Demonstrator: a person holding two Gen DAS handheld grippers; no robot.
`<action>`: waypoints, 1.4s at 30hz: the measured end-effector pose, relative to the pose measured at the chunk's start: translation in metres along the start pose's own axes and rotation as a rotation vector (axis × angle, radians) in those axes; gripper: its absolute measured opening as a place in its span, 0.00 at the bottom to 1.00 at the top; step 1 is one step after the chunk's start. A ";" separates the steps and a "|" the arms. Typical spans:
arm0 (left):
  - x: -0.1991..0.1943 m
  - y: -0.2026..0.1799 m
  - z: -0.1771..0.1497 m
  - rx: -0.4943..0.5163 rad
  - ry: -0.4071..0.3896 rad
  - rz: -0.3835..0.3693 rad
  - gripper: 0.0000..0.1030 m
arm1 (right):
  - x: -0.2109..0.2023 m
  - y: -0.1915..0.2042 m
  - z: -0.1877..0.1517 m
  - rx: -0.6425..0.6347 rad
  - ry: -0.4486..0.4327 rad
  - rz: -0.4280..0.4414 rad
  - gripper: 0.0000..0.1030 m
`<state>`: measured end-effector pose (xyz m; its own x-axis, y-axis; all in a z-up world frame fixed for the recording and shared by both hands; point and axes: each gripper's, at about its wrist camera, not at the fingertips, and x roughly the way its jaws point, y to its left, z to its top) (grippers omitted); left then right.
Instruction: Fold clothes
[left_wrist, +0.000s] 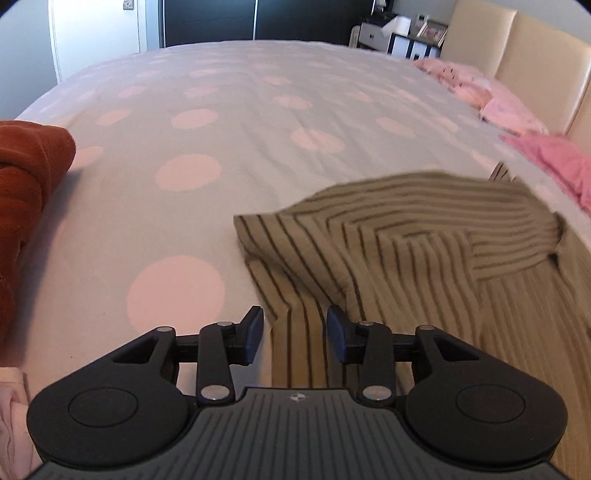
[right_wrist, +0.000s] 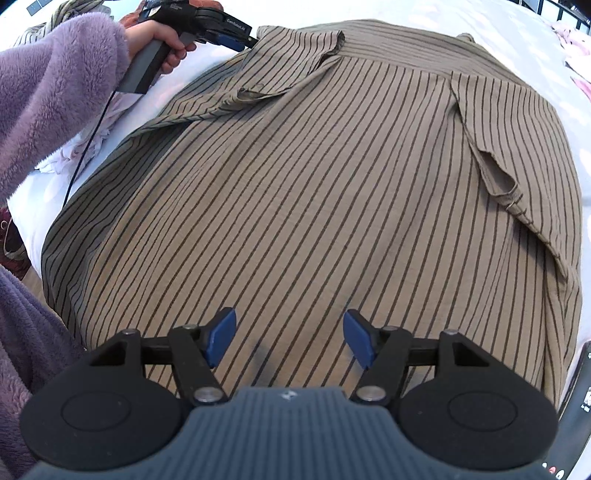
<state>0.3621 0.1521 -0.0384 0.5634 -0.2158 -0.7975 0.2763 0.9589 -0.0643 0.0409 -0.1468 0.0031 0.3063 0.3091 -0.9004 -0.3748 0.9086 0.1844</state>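
A tan shirt with thin dark stripes lies spread flat on the bed, both sleeves folded in over its body. In the left wrist view the shirt fills the lower right, one folded sleeve lying across it. My left gripper is open, with a strip of the shirt's edge lying between its blue pads, which stand clear of the cloth. From the right wrist view, the left gripper is at the shirt's far left corner, held by a hand in a purple fleece sleeve. My right gripper hangs open over the shirt's near part.
The bed cover is white with pink dots. A rust-red garment lies at its left edge, and pink clothes lie along a cream headboard. A crumpled white garment sits beside the shirt's left side.
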 end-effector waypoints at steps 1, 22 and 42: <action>0.000 0.003 -0.001 -0.001 -0.008 0.004 0.06 | 0.001 0.000 0.000 0.001 0.003 0.002 0.66; 0.037 0.025 0.045 -0.126 -0.020 0.117 0.21 | 0.010 -0.004 -0.001 0.015 0.027 0.002 0.66; -0.122 -0.055 -0.058 0.241 -0.069 0.080 0.29 | -0.006 0.003 -0.010 -0.028 -0.020 -0.019 0.69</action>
<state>0.2329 0.1360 0.0282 0.6405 -0.1606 -0.7510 0.4016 0.9035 0.1493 0.0293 -0.1484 0.0058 0.3314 0.2974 -0.8954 -0.3928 0.9064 0.1557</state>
